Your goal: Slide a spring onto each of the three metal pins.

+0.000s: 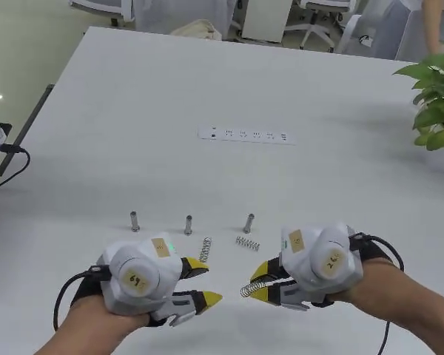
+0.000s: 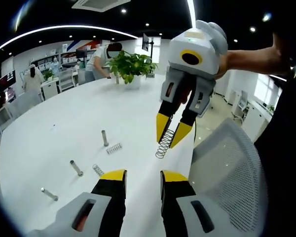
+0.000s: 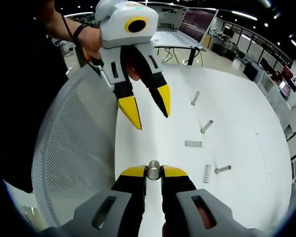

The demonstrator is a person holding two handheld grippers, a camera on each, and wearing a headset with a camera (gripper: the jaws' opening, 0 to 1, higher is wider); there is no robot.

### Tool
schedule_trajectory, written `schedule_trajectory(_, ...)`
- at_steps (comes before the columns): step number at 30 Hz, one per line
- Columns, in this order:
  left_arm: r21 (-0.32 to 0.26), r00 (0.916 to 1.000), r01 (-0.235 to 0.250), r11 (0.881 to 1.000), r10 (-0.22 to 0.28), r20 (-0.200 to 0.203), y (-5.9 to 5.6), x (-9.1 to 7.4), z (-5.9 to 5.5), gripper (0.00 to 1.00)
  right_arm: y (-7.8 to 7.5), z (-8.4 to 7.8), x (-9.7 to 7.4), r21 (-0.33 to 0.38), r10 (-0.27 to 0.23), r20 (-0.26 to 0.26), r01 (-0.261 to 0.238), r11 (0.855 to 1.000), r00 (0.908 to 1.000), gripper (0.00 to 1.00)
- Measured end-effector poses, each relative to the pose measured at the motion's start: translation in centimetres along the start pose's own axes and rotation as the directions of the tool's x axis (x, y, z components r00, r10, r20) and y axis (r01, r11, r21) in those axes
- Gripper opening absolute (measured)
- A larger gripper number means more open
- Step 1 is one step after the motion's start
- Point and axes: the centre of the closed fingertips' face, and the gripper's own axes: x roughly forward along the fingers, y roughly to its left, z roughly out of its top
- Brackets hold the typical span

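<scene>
Three short metal pins stand in a row on the white table: left pin (image 1: 135,220), middle pin (image 1: 188,224), right pin (image 1: 249,222). Two springs lie loose close by, one (image 1: 205,249) near the middle pin and one (image 1: 247,243) near the right pin. My right gripper (image 1: 257,283) is shut on a third spring (image 1: 251,288), which is pinched between its jaws (image 3: 154,170) and held above the table's front edge. My left gripper (image 1: 206,281) faces it, open with nothing in it (image 2: 144,175). In the left gripper view the held spring (image 2: 164,143) hangs from the right gripper (image 2: 173,129).
A white power strip (image 1: 243,134) lies mid-table beyond the pins. A potted plant (image 1: 435,100) stands at the right edge. A grey mesh chair (image 2: 232,168) sits below the grippers. A black cable (image 1: 7,166) runs off the left edge. A person (image 2: 104,59) stands behind the plant.
</scene>
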Motion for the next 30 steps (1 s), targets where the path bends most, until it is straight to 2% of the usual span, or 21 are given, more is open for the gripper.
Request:
schedule_trajectory(8, -0.052, 0.9972, -0.072, 0.996, 0.073, 0.014, 2.1, -1.7, -0.7, 0.25, -0.8, 0.0, 0.3, 0.012, -0.002, -0.003, 0.002, 1.0, 1.0, 0.09)
schedule_trajectory(17, -0.103, 0.9899, -0.138, 0.985, 0.141, 0.018, 3.9, -3.5, -1.8, 0.31, -2.0, 0.3, 0.5, 0.011, -0.003, -0.013, 0.003, 1.0, 0.9999, 0.09)
schedule_trajectory(30, -0.176, 0.9698, -0.236, 0.956, 0.243, 0.02, 6.5, -6.1, -3.5, 0.4, -4.5, 1.4, 0.8, -0.008, -0.007, -0.029, 0.006, 1.0, 0.9996, 0.09)
